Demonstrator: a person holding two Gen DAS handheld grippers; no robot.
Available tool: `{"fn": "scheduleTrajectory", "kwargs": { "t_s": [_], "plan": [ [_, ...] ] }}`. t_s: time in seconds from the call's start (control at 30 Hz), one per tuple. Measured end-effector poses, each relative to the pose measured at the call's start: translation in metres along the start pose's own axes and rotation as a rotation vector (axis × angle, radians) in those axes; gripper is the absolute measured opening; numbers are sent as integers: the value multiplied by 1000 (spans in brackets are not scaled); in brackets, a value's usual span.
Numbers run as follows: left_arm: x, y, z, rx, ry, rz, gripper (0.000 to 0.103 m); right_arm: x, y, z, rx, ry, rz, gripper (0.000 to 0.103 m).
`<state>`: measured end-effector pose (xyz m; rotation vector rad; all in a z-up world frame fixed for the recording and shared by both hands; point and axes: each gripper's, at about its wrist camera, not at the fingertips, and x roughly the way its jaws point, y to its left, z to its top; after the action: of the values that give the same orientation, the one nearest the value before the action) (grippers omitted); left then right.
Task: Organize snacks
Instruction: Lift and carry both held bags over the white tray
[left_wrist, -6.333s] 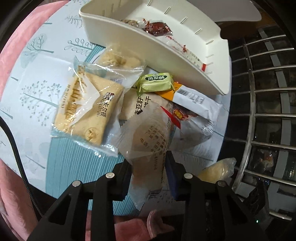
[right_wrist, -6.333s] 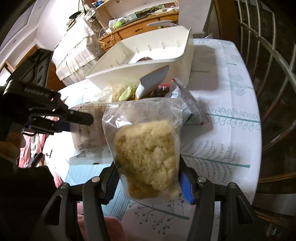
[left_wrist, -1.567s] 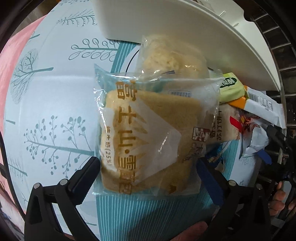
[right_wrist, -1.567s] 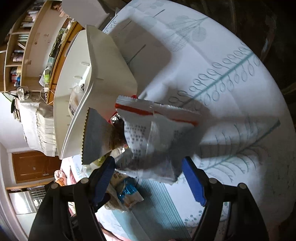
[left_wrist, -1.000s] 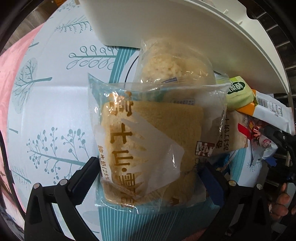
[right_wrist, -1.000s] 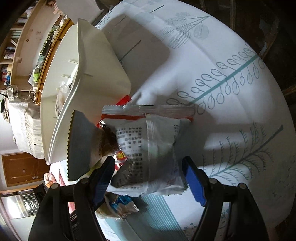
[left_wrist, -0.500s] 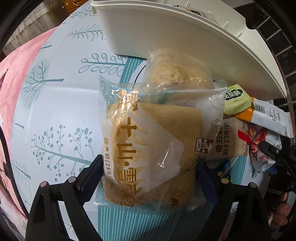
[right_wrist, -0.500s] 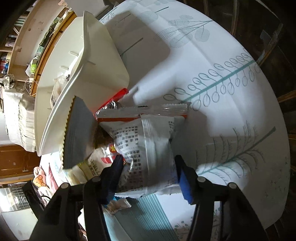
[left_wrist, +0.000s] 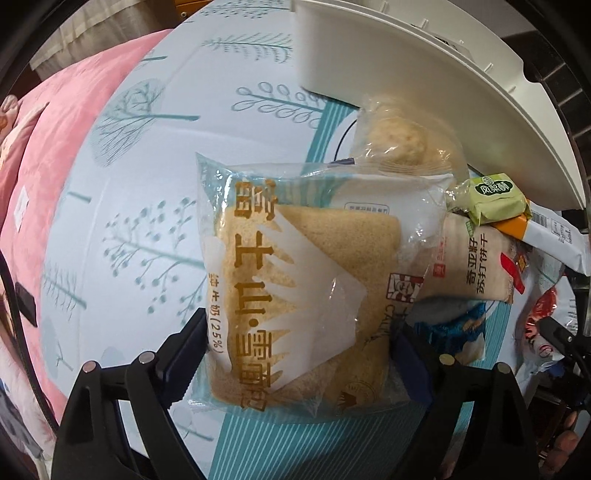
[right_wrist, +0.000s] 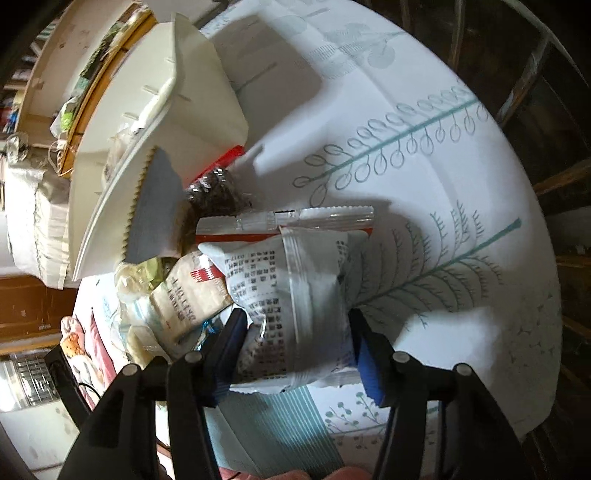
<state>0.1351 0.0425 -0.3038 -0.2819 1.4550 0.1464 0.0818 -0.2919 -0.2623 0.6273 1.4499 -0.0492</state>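
My left gripper (left_wrist: 299, 354) is shut on a clear-wrapped bread pack with gold lettering (left_wrist: 295, 280) and holds it over the table. Behind it lie a crumbly rice cake bag (left_wrist: 399, 140), a small green snack (left_wrist: 495, 199), a beige cracker pack (left_wrist: 472, 266) and an orange-white packet (left_wrist: 546, 236). My right gripper (right_wrist: 297, 347) is shut on a white printed snack bag with a red edge (right_wrist: 291, 280). The white plastic basket (left_wrist: 406, 62) stands at the back, also in the right wrist view (right_wrist: 162, 110).
The round table has a white and teal tree-print cloth (left_wrist: 147, 184). A pink blanket (left_wrist: 44, 133) lies off its left edge. A metal rack (right_wrist: 535, 74) stands beyond the table's right side. A grey serrated packet (right_wrist: 155, 206) leans on the basket.
Both grippers have closed from wide open onto their packs. The left now grips the bread pack, the right the white printed bag, and each has lifted slightly.
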Motion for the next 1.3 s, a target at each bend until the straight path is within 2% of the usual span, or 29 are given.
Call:
{"fn": "scheduleTrajectory", "kwargs": {
  "t_s": [0.27, 0.53, 0.83, 1.03, 1.3],
  "plan": [
    [-41, 9, -17, -19, -31, -59, 90, -36, -5, -3, -53, -39, 21, 56],
    [-88, 22, -3, -5, -68, -114, 90, -66, -4, 6, -70, -71, 29, 56],
    [-154, 20, 55, 59, -120, -145, 91, -94, 24, 31, -117, -116, 68, 56],
    [-188, 7, 97, 113, -186, -126, 91, -112, 50, 56, -128, -153, 114, 56],
    [-198, -16, 144, 159, -212, -158, 91, -124, 90, 86, -157, -226, 130, 56]
  ]
}}
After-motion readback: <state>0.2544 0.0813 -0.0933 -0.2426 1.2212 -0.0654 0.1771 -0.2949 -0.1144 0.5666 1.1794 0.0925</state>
